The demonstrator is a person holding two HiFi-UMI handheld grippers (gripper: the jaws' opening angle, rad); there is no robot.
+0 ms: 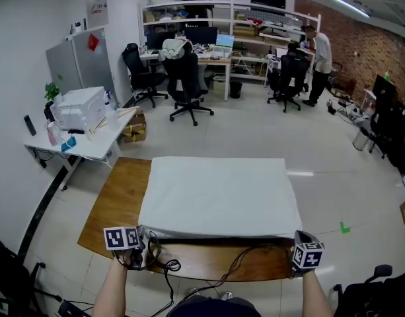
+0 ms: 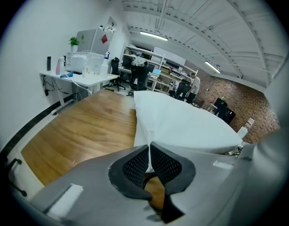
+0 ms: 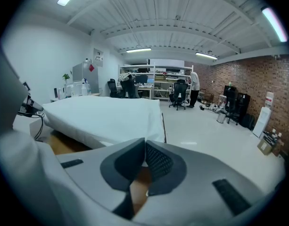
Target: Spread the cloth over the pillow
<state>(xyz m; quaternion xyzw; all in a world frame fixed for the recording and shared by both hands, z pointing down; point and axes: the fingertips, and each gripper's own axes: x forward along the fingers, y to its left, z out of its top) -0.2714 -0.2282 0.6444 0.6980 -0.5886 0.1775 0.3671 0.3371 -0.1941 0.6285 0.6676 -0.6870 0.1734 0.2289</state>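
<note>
A white cloth lies flat over a thick rectangular bulk on the wooden table; the pillow under it is hidden. My left gripper is at the cloth's near left corner. In the left gripper view the left gripper is shut with a thin fold of the cloth pinched between its pads. My right gripper is at the near right corner. In the right gripper view the right gripper is shut on that edge of the cloth.
Black cables lie on the table's near strip between the grippers. A white side table with a printer stands to the left. Office chairs, desks and a standing person are far behind.
</note>
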